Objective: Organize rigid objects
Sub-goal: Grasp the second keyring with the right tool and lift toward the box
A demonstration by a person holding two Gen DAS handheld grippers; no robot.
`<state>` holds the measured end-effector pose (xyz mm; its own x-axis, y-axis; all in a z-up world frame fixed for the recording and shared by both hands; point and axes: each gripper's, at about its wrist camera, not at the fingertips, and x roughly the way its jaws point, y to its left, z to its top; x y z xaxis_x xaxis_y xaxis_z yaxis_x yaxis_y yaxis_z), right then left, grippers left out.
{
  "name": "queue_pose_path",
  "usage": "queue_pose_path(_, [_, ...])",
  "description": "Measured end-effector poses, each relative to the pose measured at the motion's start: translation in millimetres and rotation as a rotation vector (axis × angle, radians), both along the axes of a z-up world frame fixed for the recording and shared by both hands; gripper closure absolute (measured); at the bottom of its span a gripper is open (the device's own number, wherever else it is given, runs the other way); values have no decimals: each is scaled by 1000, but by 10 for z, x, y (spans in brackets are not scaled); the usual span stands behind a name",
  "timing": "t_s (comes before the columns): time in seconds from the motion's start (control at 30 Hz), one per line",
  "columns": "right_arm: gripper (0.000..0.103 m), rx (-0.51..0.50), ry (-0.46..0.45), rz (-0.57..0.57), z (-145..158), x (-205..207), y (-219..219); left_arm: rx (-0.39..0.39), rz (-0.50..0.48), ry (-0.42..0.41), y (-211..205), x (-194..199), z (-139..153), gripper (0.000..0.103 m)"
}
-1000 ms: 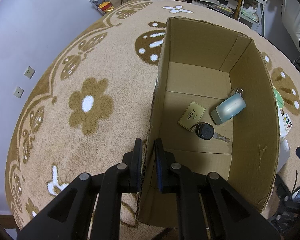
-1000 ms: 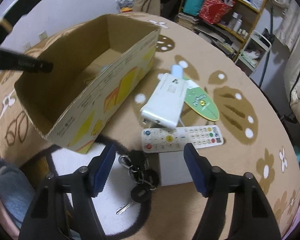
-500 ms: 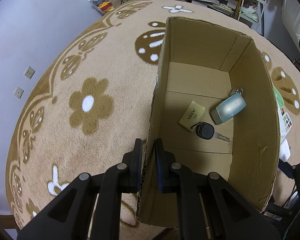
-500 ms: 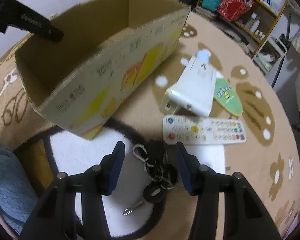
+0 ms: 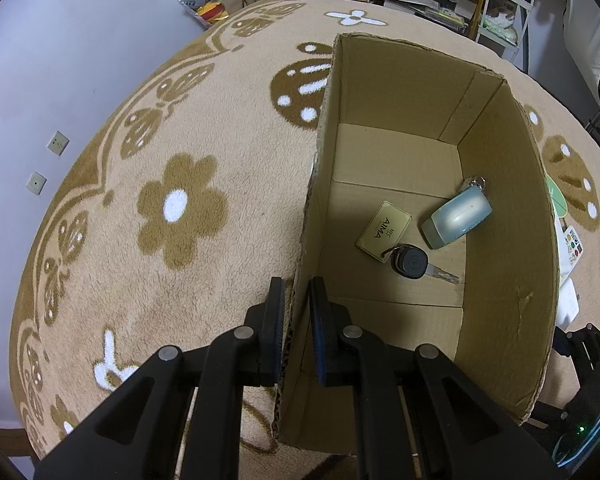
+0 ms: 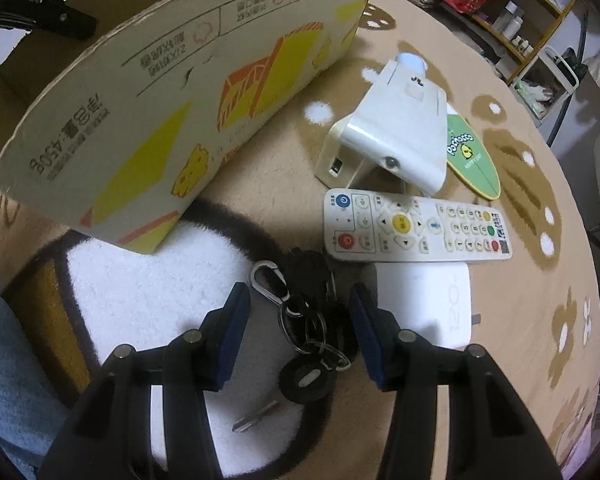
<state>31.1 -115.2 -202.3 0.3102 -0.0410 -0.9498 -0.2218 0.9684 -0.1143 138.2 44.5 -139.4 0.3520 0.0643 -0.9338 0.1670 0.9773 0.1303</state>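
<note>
My left gripper [image 5: 296,292] is shut on the near left wall of an open cardboard box [image 5: 508,240]. A tan card tag [image 5: 384,226], a black-headed key [image 5: 410,262] and a pale blue and white gadget [image 5: 458,220] lie on the box's floor. In the right wrist view the box [image 6: 180,80] stands at the upper left. My right gripper [image 6: 298,296] points down over a black bunch of keys [image 6: 308,320] on the rug. Its jaws stand apart on either side of the bunch, and the pads do not touch it.
Right of the keys lie a white remote control [image 6: 416,228], a white charger block [image 6: 432,304], a white folded device [image 6: 400,136] and a green oval sticker [image 6: 472,160]. A beige flowered rug [image 5: 180,208] covers the floor. Shelves [image 6: 512,12] stand at the back, and blue cloth [image 6: 8,360] fills the lower left.
My right gripper has come down closer to the key bunch and its jaws have narrowed around it. The left gripper and the box have not moved.
</note>
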Motion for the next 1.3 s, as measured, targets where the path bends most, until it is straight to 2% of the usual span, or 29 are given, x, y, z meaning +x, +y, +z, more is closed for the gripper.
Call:
queue_pose_path(0.07, [52,-10,4,10,-17,-6,24,1,-1,0,-2,-1,-2,91])
queue_pose_path(0.2, [81,-15,6,0,0,-13,46,3,-2,-1,-3,0,-5,91])
queue_pose_path(0.33, [83,5,0,-21,53,-15,20,4,-2,-1,-3,1,-4,91])
queue_pose_path(0.47, [84,-40,-19,-6,86,-29,65,0,4,1,4,6,-4,91])
queue_pose_path(0.57, [86,-24,-39,-11,156,-32,90,-3,4,2,10,9,-4,92])
queue_pose_path(0.97, [90,118,-203,-119,674,-7,-20,-5,6,3,14,12,1,92])
queue_pose_path(1.3, [91,150,-320,-170,958,112,-218,-11,16,6,15,32,3,92])
